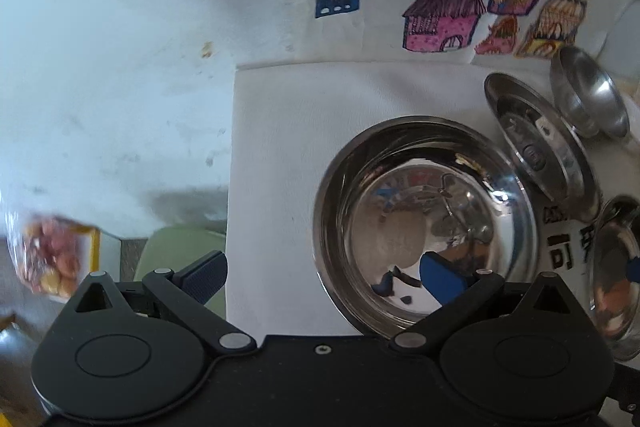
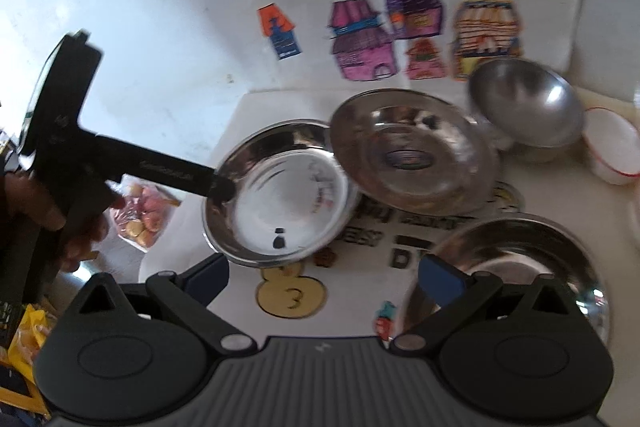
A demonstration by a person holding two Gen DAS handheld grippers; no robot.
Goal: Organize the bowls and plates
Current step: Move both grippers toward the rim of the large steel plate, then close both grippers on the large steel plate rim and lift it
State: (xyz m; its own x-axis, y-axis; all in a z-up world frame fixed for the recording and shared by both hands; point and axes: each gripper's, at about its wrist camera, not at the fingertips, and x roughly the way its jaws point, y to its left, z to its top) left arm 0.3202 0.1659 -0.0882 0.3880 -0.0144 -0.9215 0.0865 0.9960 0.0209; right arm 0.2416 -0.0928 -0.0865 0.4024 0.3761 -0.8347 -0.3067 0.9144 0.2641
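Observation:
A large steel bowl (image 1: 424,227) stands on the white table (image 1: 280,147) near its left edge. My left gripper (image 1: 324,281) is open across the bowl's near rim, with its right fingertip (image 1: 442,283) inside the bowl. From the right wrist view, one finger (image 2: 192,181) of that gripper reaches the left rim of this bowl (image 2: 280,199). A steel plate (image 2: 412,159) rests tilted on the bowl's far right rim. My right gripper (image 2: 326,279) is open and holds nothing. Its right fingertip (image 2: 444,279) is over the rim of a second steel bowl (image 2: 520,267).
A small steel bowl (image 2: 528,103) leans tilted at the back, beside a white bowl with a red rim (image 2: 612,151). Sheets with coloured house drawings (image 2: 400,27) hang on the wall. A snack bag (image 2: 140,215) lies beyond the table's left edge. A hand (image 2: 52,211) holds the left gripper.

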